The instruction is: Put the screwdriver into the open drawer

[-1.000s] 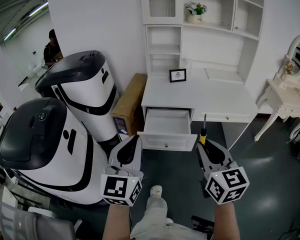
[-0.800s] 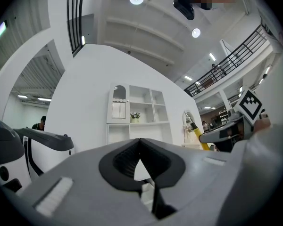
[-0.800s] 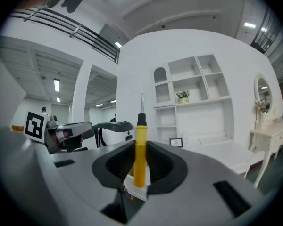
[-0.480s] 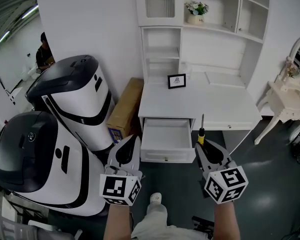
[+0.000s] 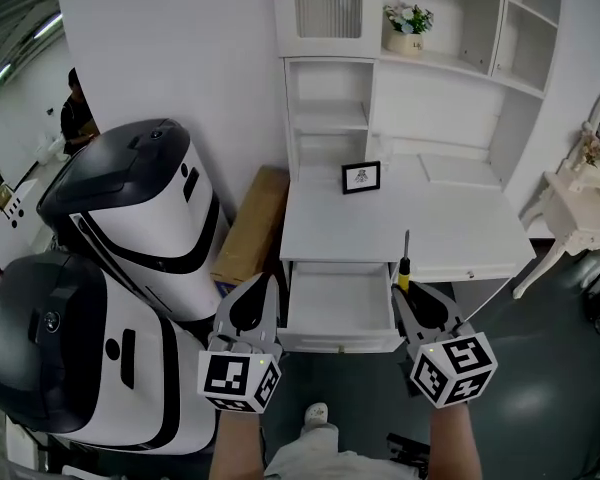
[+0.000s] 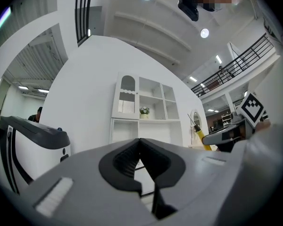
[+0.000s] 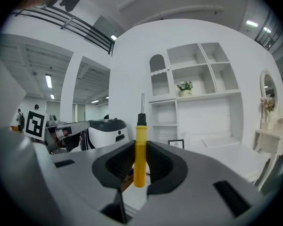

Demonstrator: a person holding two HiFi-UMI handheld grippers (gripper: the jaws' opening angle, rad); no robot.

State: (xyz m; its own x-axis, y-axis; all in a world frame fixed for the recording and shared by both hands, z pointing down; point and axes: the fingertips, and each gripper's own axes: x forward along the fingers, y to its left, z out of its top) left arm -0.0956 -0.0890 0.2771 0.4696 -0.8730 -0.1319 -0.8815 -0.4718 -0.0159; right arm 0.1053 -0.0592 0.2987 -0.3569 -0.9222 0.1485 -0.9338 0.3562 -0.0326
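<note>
A screwdriver (image 7: 140, 157) with a yellow handle and black collar stands upright between the jaws of my right gripper (image 7: 140, 166), which is shut on its handle. In the head view the screwdriver (image 5: 404, 268) rises from the right gripper (image 5: 412, 293) just in front of the desk's right front edge. The open drawer (image 5: 340, 311), white and empty, juts out of the white desk (image 5: 400, 223) between my two grippers. My left gripper (image 5: 261, 288) hangs at the drawer's left front corner; its jaws (image 6: 140, 147) meet at the tips, with nothing between them.
Two large white and black robot bodies (image 5: 130, 218) stand at the left, with a cardboard box (image 5: 248, 223) leaning against the desk. A small picture frame (image 5: 361, 177) sits on the desktop under white shelves with a flower pot (image 5: 410, 23). A white dressing table (image 5: 580, 218) stands right.
Both grippers and the head have moved toward the desk; the drawer and desk now lie closer, and the drawer sits right between the grippers. The grip on the screwdriver is unchanged.
</note>
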